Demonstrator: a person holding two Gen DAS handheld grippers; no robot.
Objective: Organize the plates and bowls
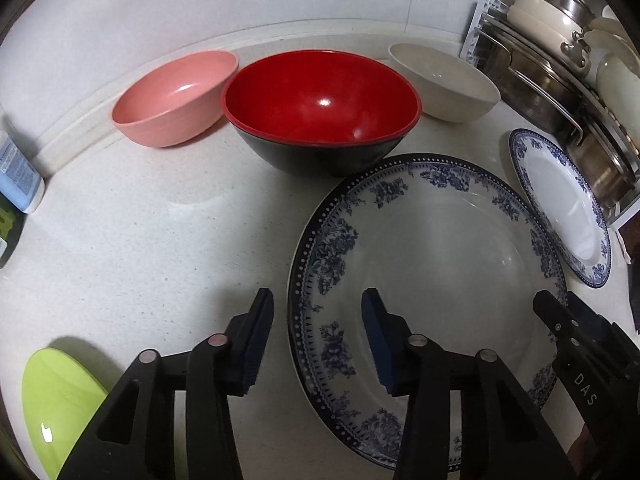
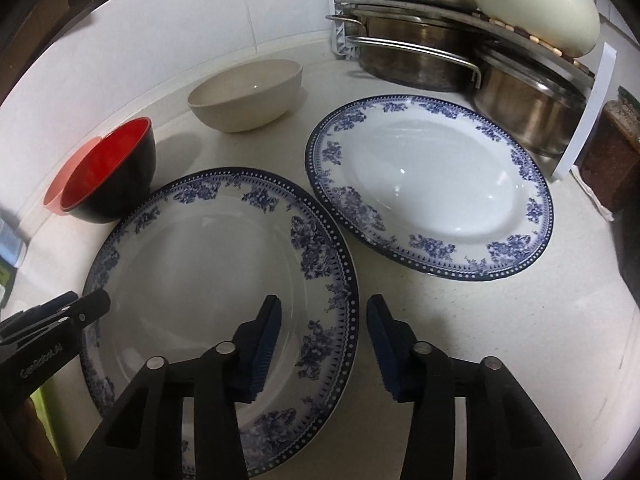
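Observation:
A large blue-and-white floral plate [image 1: 432, 248] lies on the white counter; it also shows in the right wrist view [image 2: 208, 256]. My left gripper [image 1: 318, 304] is open and straddles its left rim. My right gripper [image 2: 324, 312] is open and straddles its right rim; it shows in the left wrist view [image 1: 560, 312]. A second blue-and-white plate [image 2: 432, 188] lies to the right, also seen in the left wrist view [image 1: 560, 204]. Behind stand a pink bowl [image 1: 176, 96], a red-and-black bowl [image 1: 320, 108] and a cream bowl [image 1: 444, 82].
A lime green plate [image 1: 56, 404] lies at the near left. A rack [image 2: 472, 48] with steel pots and cream lids stands at the back right. A blue-labelled bottle [image 1: 16, 176] stands at the left. A brown box [image 2: 612, 152] sits at the far right.

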